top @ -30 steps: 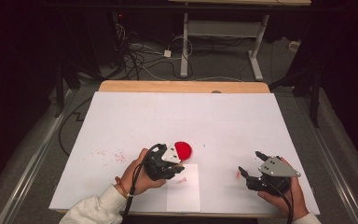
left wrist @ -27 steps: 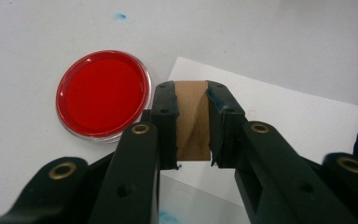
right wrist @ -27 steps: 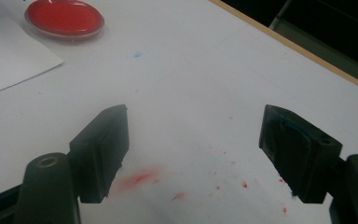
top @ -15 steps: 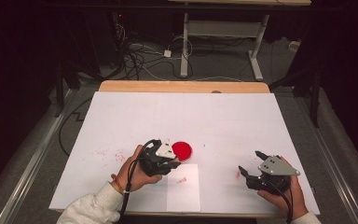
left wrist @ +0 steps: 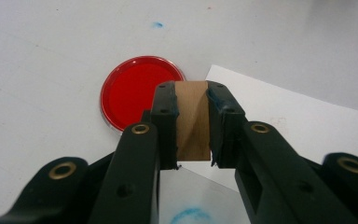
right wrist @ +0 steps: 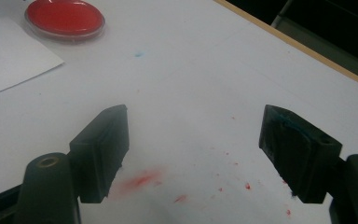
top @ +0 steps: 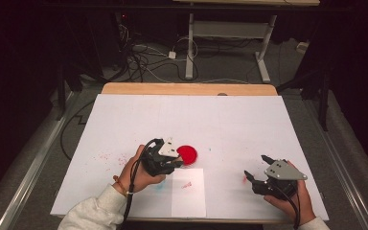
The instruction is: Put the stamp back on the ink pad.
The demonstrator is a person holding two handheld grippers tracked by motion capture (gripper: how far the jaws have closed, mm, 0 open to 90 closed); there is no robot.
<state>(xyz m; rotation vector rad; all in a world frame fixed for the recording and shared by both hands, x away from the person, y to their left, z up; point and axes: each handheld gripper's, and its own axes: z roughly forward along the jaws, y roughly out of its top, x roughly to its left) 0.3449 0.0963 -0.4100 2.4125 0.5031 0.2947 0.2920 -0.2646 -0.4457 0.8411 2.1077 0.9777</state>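
**Left gripper clamped on wooden block beside red dish; right gripper idle**

The left gripper [left wrist: 191, 123] has both jaws pressed against the sides of a small wooden block [left wrist: 193, 119], which sits upright between the pads. In the high view the same left gripper [top: 170, 160] hangs over the near middle of the table, with the block hidden under it. A round red dish [left wrist: 137, 91] lies just beyond the jaws, flat on the white table cover [top: 230, 120]. A sheet of white paper [top: 189, 191] lies directly below and to the near side of the gripper, its far corner close to the dish.

The right gripper [right wrist: 193, 154] rests near the table's front right corner with its jaws spread wide and nothing between them. Red smears [right wrist: 140, 179] mark the cover under it. It stands well apart from the dish and the paper.
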